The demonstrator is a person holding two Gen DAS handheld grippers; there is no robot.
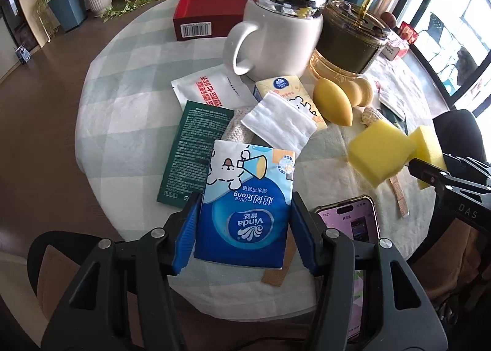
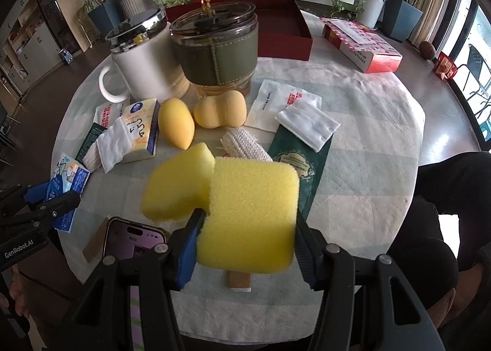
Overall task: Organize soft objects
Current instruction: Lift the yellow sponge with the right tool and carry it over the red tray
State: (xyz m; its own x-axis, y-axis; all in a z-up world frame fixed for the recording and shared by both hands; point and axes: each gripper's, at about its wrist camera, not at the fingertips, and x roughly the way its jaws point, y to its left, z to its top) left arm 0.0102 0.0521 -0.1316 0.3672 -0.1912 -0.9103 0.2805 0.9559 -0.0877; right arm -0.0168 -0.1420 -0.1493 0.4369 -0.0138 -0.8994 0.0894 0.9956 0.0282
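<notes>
My left gripper (image 1: 245,228) is shut on a blue Vinda tissue pack (image 1: 245,197), its blue pads pressing both sides, a little above the checked tablecloth (image 1: 122,105). The right wrist view shows this pack (image 2: 66,185) at the left edge. My right gripper (image 2: 247,228) is shut on a yellow sponge (image 2: 248,213), also raised off the cloth. A second yellow sponge block (image 2: 178,185) sticks out at its left; I cannot tell whether the two are joined. Both blocks (image 1: 380,151) hang at the right of the left wrist view.
A white mug (image 1: 276,38), a green-sleeved tumbler (image 2: 214,53) and an open red box (image 1: 208,10) stand at the back. Yellow makeup sponges (image 2: 176,125), cotton pads (image 1: 279,121), sachets (image 1: 190,148), a bandage roll (image 2: 245,145) and a phone (image 1: 353,222) lie on the round table.
</notes>
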